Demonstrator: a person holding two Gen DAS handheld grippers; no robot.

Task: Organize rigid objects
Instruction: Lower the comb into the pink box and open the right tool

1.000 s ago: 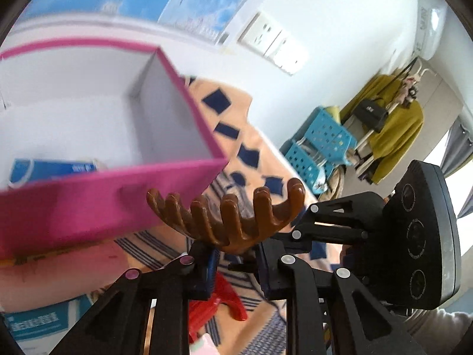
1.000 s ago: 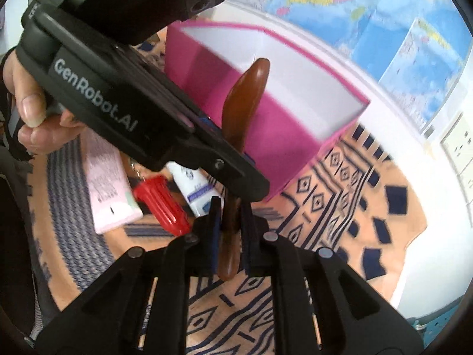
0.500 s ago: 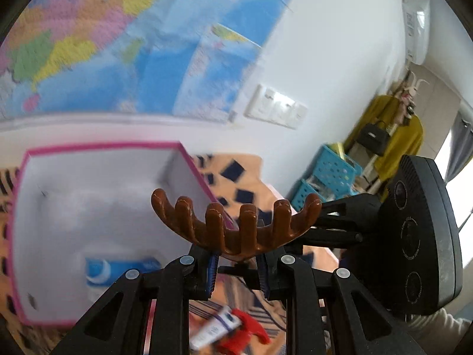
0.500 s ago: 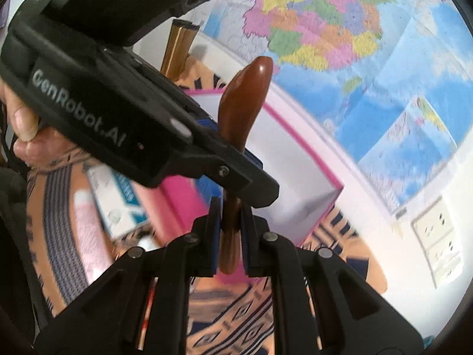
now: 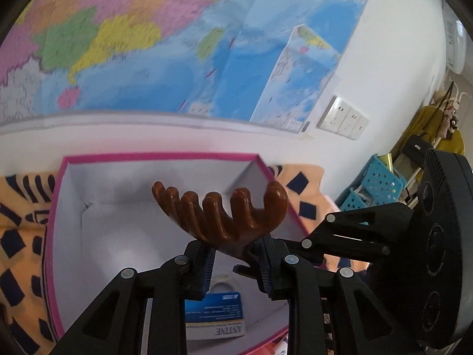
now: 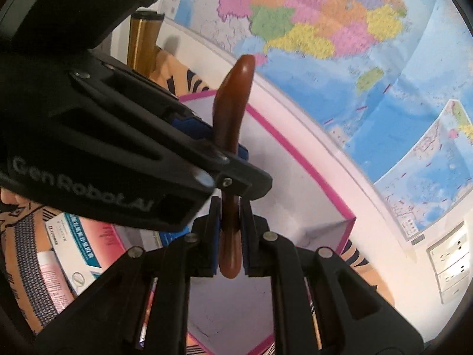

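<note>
Holding the brown wooden claw-shaped comb (image 5: pixel 227 219) over the pink-rimmed, white-lined box (image 5: pixel 159 157); drop-in step in hand.

I read both tools as meeting on the comb: the right gripper (image 6: pixel 231 238) is clamped flat on its lower end, while the left gripper (image 5: pixel 235 261) has its jaws opening, the comb base between them and the blue pads (image 5: pixel 207 266) seemingly coming off it. I judge that the next move calls for clearing the left tool sideways, then lowering the right one and letting go inside the walls. A blue-and-white carton (image 5: pixel 217 313) already lies on the box floor; the comb should land beside it. Outside the box, on the patterned orange cloth (image 5: pixel 17 236), sit another carton (image 6: pixel 77 251) and a pink tube (image 6: pixel 54 281). The left tool's black body crosses the right camera's view, so the near box wall is partly hidden to me.
</note>
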